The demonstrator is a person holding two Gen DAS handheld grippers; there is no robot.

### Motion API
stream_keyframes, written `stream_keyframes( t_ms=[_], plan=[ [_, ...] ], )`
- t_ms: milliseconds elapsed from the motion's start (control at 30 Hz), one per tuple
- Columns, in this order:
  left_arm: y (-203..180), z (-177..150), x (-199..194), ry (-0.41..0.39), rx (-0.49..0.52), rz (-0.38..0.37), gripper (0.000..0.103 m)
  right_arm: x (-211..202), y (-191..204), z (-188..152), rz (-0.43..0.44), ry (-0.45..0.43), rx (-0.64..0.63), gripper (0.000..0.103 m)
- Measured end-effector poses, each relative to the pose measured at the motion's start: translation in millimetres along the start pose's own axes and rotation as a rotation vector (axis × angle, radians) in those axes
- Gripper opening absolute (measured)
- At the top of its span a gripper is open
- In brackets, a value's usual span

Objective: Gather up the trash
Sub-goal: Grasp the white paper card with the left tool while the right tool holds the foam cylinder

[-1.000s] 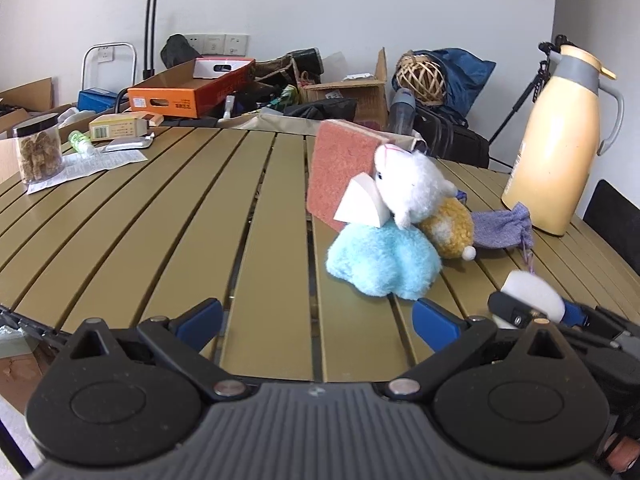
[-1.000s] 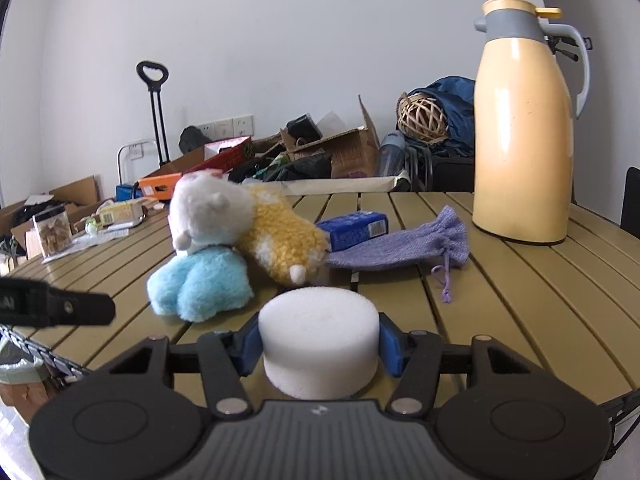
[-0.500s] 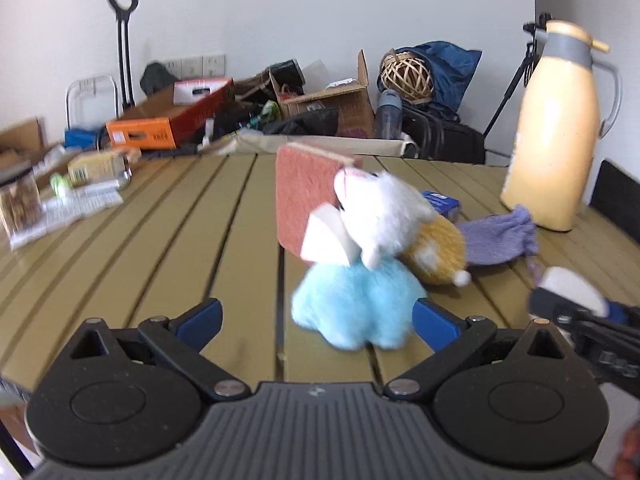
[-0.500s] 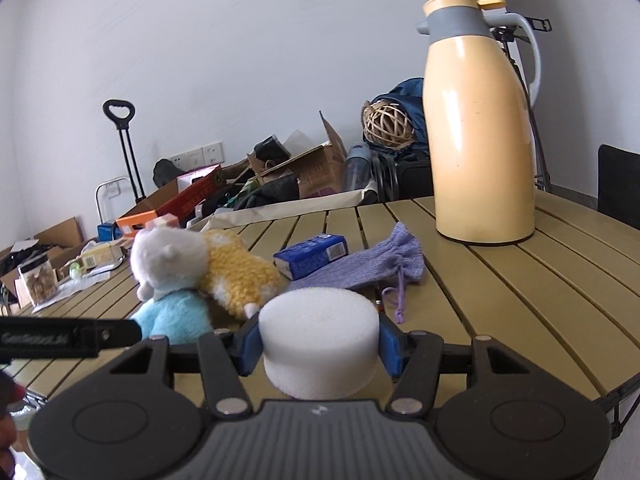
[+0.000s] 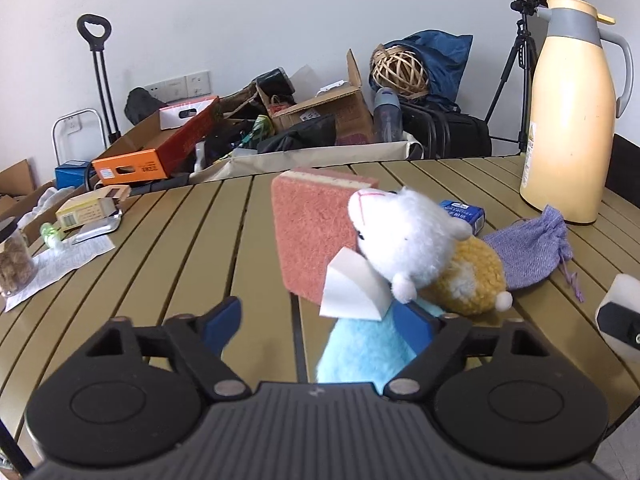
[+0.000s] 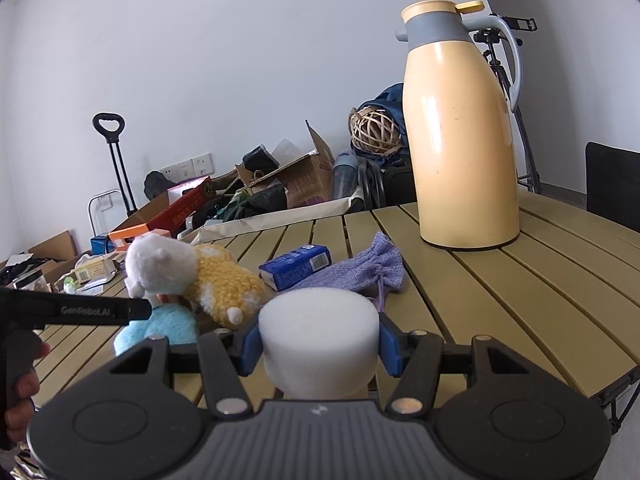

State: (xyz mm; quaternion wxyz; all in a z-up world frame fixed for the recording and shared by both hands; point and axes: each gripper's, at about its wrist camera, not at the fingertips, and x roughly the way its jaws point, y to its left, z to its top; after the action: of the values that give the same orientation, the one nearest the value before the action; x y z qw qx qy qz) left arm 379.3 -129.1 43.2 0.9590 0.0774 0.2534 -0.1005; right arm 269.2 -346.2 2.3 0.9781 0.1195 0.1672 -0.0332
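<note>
One glass jar [image 5: 16,256] of brown bits, lid on.

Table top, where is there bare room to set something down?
Bare slats of the olive slatted table lie between the pink scouring sponge and the paper sheet; more lie right of the cream thermos jug. It is crowded around the white and blue plush toy and purple drawstring pouch.

Bright, even daylight; fisheye-warped edges
</note>
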Motion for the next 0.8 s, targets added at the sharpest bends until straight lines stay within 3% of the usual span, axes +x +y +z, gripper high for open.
stream_keyframes(
  t_ms=[233,367,433,633,800],
  plan=[
    [2.7,-0.1,10.0,-0.015,-0.011,-0.074,0.053,2.4,-0.8,-0.5,-0.006,0.009,0.004,0.056],
    [7.7,-2.3,13.0,-0.029,-0.023,-0.117,0.047,2.5,-0.9,-0.7,-0.005,0.013,0.001,0.056],
    [9.3,-2.5,13.6,-0.035,-0.027,-0.146,0.036,2.9,-0.6,-0.7,-0.005,0.015,-0.001,0.056],
    [12.0,-5.4,14.6,-0.045,-0.04,-0.169,0.028,4.1,-0.7,-0.3,-0.006,0.021,-0.002,0.056],
    [13.4,-7.6,7.6,-0.059,-0.045,-0.146,0.027,3.8,-0.6,-0.7,-0.002,0.023,-0.006,0.056]
  ],
)
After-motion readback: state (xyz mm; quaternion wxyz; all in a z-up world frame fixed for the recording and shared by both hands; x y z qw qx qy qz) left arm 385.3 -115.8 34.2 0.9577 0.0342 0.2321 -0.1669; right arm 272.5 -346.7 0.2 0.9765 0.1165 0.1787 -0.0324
